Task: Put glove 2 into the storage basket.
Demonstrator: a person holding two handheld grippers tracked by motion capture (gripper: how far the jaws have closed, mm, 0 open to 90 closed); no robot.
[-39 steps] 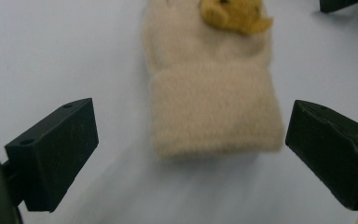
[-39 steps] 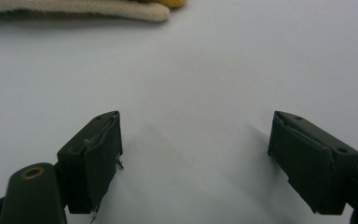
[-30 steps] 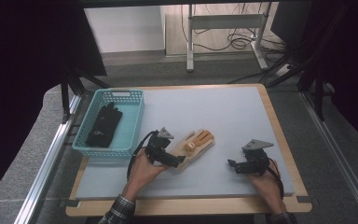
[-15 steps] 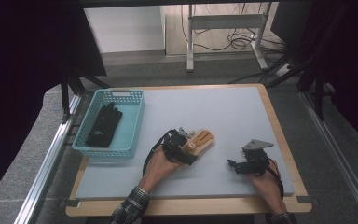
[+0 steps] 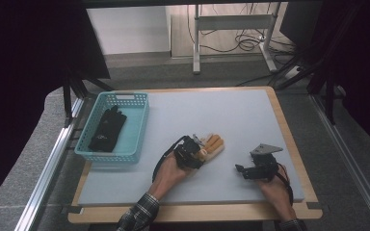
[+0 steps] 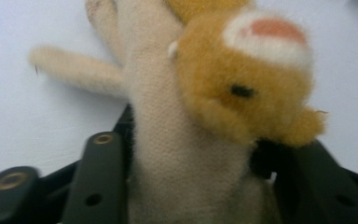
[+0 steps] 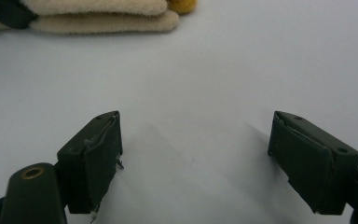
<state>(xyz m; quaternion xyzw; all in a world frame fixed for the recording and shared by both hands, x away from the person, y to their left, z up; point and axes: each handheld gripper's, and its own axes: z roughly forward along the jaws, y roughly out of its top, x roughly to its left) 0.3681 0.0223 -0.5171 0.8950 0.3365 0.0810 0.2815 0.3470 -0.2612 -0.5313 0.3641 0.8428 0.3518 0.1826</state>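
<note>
High view, glove: the cream and orange plush animal glove [image 5: 211, 145] lies near the mat's middle, right of the turquoise plastic basket [image 5: 136, 131].
High view, right gripper [image 5: 243, 171]: rests apart.
Left gripper view: left gripper [image 6: 191, 154] jaws have just been closing and now pinch the glove's cream cuff.
Right gripper view: jaws spread, nothing between.
Handling: likely light, soft, compressible; the cuff should hold better than the fluffy face.

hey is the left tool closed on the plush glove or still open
Closed on it. The left tool has just been closing, and the plush glove is squeezed between both black jaws on the table.
</note>
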